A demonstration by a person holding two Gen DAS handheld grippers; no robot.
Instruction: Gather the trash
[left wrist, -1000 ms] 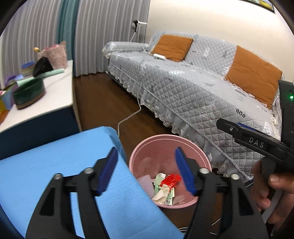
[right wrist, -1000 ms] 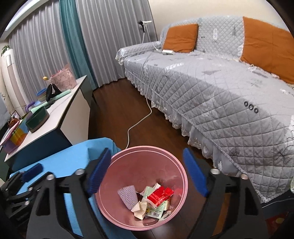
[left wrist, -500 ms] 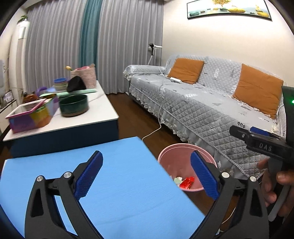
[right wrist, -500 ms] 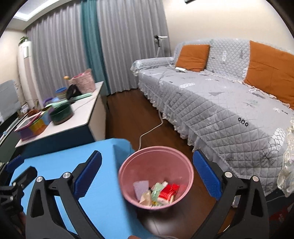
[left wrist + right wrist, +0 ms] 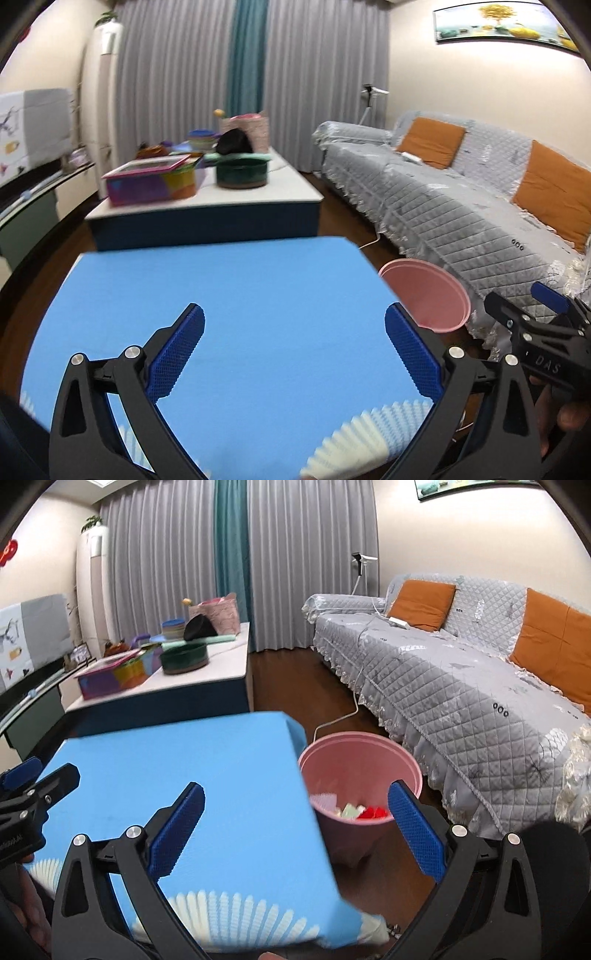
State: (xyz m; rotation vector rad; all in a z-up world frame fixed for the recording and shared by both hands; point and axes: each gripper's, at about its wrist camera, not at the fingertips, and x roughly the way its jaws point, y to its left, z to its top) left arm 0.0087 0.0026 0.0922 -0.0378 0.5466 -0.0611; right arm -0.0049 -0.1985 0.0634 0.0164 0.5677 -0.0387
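Note:
A pink bin (image 5: 354,753) stands on the floor at the right side of the blue table (image 5: 166,760). In it lie a red wrapper (image 5: 373,812), a greenish scrap (image 5: 349,810) and a white fluted paper cup (image 5: 325,799). My right gripper (image 5: 295,794) hangs open and empty over the table's right edge. My left gripper (image 5: 293,325) is open and empty above the blue table (image 5: 229,288), with the bin (image 5: 428,295) off to its right. White fluted paper liners (image 5: 369,432) (image 5: 229,908) lie on the table's near edge, under the jaws.
A low white-topped table (image 5: 288,188) behind holds a colourful box (image 5: 155,181), a green bowl (image 5: 242,173) and a pink basket (image 5: 245,127). A grey sofa (image 5: 461,686) with orange cushions runs along the right. A white cable (image 5: 343,716) crosses the dark floor.
Both grippers have drawn back from over the bin to above the blue table, and their jaws have spread wider. The bin now sits farther off, to the right.

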